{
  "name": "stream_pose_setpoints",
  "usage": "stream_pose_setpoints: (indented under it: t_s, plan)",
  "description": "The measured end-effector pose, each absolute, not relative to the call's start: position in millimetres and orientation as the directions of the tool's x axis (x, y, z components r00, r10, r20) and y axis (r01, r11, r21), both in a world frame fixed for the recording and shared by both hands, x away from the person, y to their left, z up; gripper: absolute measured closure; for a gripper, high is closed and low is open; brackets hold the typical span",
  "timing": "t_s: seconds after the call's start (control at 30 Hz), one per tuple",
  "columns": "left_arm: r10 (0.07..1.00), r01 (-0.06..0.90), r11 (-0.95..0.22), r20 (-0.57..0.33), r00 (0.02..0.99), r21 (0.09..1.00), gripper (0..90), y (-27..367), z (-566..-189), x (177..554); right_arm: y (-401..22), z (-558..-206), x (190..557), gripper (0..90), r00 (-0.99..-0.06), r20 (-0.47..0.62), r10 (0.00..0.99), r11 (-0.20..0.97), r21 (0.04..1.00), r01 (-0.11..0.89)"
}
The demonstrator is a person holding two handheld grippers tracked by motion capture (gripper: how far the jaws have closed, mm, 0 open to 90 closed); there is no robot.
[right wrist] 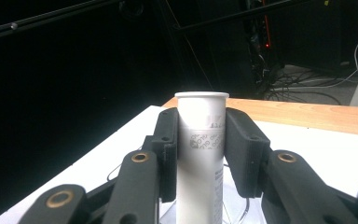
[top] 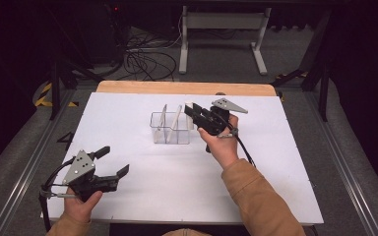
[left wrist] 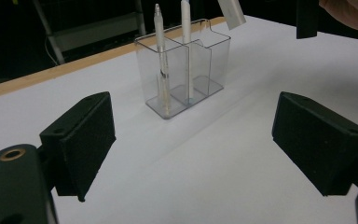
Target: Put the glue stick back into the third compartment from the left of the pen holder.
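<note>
The right claw (top: 193, 111) squeezes a white tube (right wrist: 200, 154) just over the clear holder (top: 170, 129) on the tabletop (top: 275, 162), the left claw (top: 114, 161) waits wide open, and a crooked tube could bump the rim and tip the holder.

The right hand-held gripper (top: 193, 112) hovers just over the organizer (top: 171, 129), jaws clamped on a white tube (right wrist: 200, 154). The left hand-held gripper (top: 114, 161), well short of the organizer, gapes wide, seemingly resting low.
</note>
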State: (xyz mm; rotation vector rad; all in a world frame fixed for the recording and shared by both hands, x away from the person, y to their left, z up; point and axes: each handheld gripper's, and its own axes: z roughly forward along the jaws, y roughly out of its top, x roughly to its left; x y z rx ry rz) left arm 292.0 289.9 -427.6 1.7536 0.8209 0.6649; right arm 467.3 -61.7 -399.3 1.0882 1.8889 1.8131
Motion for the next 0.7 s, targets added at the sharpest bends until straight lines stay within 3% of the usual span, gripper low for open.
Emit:
stream_pose_setpoints:
  t_s: [0.63, 0.7]
  plan:
    - [0.787, 0.216, -0.224, 0.046, 0.615, 0.950, 13.8, 289.4, -428.4, 292.5, -48.9, -410.6, 475.5, 66.8, -0.653, 0.271, 0.707, -0.093, 0.951, 0.294]
    - [0.786, 0.215, -0.227, 0.048, 0.616, 0.950, 13.8, 289.6, -428.3, 292.5, -50.3, -409.9, 475.6, 58.5, -0.648, 0.259, 0.716, -0.088, 0.955, 0.283]
